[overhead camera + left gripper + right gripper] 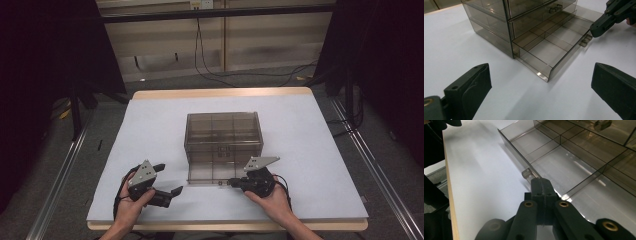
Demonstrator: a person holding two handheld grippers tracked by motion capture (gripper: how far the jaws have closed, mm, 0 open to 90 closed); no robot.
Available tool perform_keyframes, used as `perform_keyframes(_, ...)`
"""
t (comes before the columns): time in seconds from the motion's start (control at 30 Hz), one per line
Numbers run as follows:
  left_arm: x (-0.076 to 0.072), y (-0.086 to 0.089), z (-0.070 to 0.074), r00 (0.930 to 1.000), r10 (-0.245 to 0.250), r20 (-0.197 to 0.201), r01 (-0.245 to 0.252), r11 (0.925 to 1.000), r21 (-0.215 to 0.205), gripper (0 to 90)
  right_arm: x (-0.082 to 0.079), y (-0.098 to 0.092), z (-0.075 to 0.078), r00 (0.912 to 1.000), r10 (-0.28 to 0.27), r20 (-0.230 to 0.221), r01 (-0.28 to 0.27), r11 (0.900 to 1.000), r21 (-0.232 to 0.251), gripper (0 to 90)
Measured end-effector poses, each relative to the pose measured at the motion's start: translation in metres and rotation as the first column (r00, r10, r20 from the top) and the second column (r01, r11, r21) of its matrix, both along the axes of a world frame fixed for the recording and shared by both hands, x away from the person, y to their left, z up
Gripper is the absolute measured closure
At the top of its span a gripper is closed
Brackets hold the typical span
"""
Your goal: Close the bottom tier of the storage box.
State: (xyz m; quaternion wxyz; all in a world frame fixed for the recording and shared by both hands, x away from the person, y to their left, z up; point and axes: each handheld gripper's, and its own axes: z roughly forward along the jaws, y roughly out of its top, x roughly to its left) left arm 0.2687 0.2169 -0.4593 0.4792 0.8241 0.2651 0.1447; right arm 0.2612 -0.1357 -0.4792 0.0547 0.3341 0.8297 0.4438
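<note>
Left gripper [167, 179] rests on the table [310, 150], jaws spread, holding nothing. Right gripper [231, 183] is clenched at the handle [527, 173] of the bottom drawer [554, 45], already drawn well out of the smoked organiser [223, 131] mid-table. Drawer looks empty; whatever follows isn't started.

**Open worktop around one central obstacle**

We see one obstacle mid-worktop [150, 125]: a smoky clear drawer cabinet [223, 131] whose bottom drawer [554, 47] juts toward the near edge. The right gripper [231, 183], jaws together, sits at that drawer's front handle [527, 173], blocking the approach there. The left gripper [168, 178], jaws wide apart, rests near the drawer's left corner with bare surface between. We find free passage left, right and behind the cabinet.
</note>
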Motion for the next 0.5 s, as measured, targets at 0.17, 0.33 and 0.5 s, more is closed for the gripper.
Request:
perform_keyframes(0.17,0.0001,0.0000,-0.0004,1.0000,-0.002,-0.001,0.002,1.0000,-0.003,2.7,0.0014,-0.0006,0.0001,1.0000,-0.004,0.003,0.004,1.000,0.001,90.0)
perform_keyframes(0.33,-0.0002,-0.0001,0.0000,1.0000,0.007,-0.004,-0.007,1.0000,-0.003,2.6,0.0017,-0.0005,0.0003,1.0000,-0.006,-0.001,0.006,1.000,0.000,90.0)
perform_keyframes(0.5,0.0002,0.0001,-0.0003,1.0000,-0.004,0.001,0.004,1.0000,0.003,2.6,0.0023,-0.0005,-0.0003,1.0000,-0.003,0.000,0.003,1.000,0.000,90.0)
